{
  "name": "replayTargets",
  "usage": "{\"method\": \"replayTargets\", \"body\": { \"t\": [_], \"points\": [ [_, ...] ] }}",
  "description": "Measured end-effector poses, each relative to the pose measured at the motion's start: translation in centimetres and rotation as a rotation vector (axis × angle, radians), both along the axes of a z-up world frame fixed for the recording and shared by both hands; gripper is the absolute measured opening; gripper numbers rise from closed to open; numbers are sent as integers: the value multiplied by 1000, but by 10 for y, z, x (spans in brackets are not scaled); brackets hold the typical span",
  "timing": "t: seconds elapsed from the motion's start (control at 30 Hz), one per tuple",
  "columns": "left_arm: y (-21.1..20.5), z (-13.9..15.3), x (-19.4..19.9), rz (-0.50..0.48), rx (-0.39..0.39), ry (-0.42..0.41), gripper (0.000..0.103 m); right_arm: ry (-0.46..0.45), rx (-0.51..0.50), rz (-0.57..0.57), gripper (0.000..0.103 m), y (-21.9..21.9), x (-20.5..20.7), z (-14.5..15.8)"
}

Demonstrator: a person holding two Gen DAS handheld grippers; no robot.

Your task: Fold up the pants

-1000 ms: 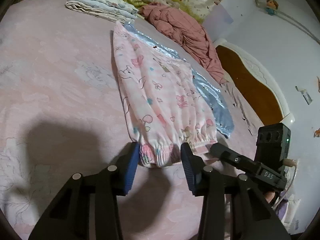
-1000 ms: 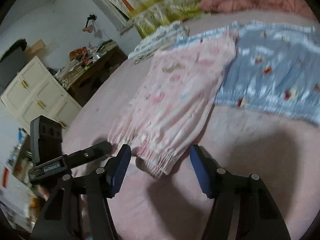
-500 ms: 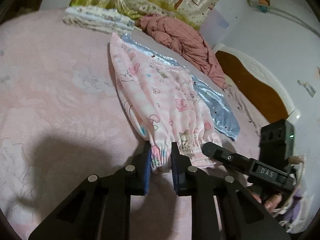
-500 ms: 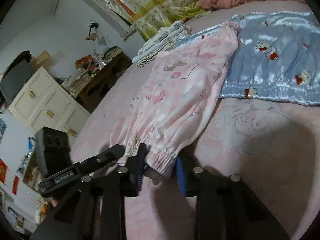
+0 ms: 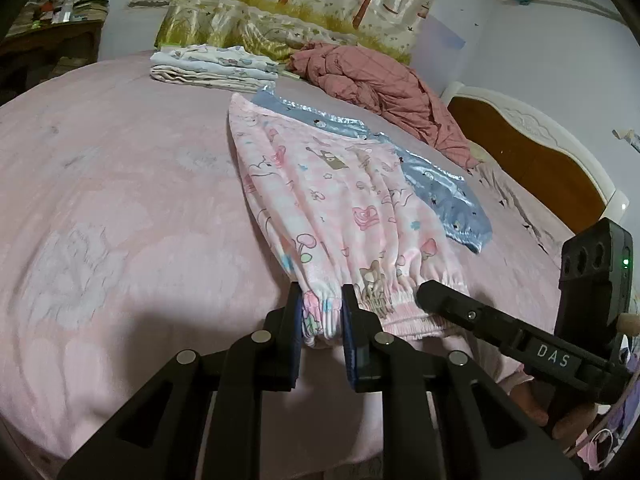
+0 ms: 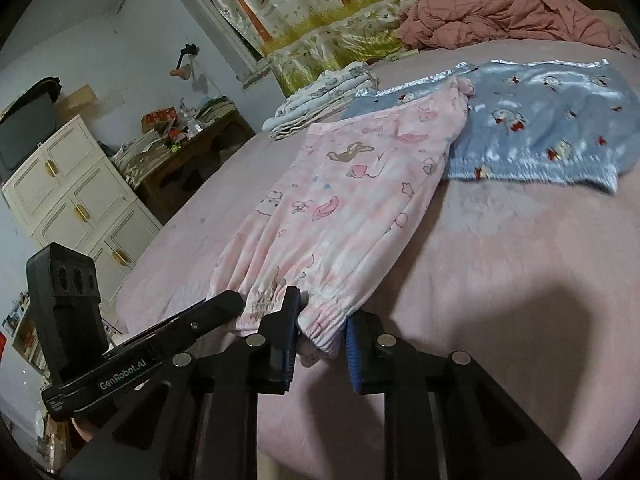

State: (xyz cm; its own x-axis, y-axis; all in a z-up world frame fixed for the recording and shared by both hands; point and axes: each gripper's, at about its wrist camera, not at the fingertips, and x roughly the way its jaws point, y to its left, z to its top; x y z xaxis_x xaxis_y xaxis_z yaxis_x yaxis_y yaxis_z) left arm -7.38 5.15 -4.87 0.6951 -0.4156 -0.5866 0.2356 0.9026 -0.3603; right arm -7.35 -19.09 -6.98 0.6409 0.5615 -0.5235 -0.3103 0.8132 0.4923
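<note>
Pink printed pants lie lengthwise on the pink bed sheet, their elastic edge nearest me. My left gripper is shut on the left corner of that edge, with cloth bunched between the blue pads. At the other corner of the pink pants, the jaws of my right gripper are closing, and their pads press the gathered hem. The edge hangs taut between the two grippers, slightly off the sheet. Each gripper's black finger shows in the other's view.
Blue satin pants lie partly under the pink ones on the right. A folded stack of clothes and a crumpled pink quilt sit at the far end. A wooden headboard, a white cabinet and a cluttered desk border the bed.
Both grippers went from open around the elastic edge to shut on its corners. The edge has since been drawn up and the cloth behind it stretched into folds.
</note>
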Motion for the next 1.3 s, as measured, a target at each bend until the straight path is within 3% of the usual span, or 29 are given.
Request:
{"method": "replayTargets", "body": {
  "t": [0.2,0.27,0.33,0.5,0.57,0.67,0.73,0.8,0.93,1.0,1.17,1.3],
  "points": [
    [0,-1,-2,-4,1,8,17,-6,-22,-12,21,4,-12,0],
    [0,-1,-2,-6,11,11,23,9,-1,-9,21,1,-10,0],
    [1,-1,-4,7,56,-2,36,20,-1,-7,23,0,-7,-1],
    [3,6,-14,-15,267,-87,40,19,-63,21,42,-10,-8,-1],
    [3,12,-12,-6,323,-116,40,-6,-99,7,44,-16,-10,5],
    [8,24,0,-1,317,-131,47,-57,-153,-55,45,-30,-4,24],
    [12,35,7,-9,289,-142,55,-58,-115,-101,45,-45,6,37],
    [12,49,20,-4,291,-161,58,-59,-66,-125,45,-57,19,50],
    [11,77,62,31,294,-208,62,-109,-108,-187,45,-72,60,85],
    [9,86,91,59,310,-220,62,-93,-106,-202,45,-76,89,99],
    [24,92,188,111,164,-102,62,81,-2,-231,45,-95,180,100],
    [25,94,245,177,188,-111,61,200,38,-312,45,-107,250,74]
  ]
}}
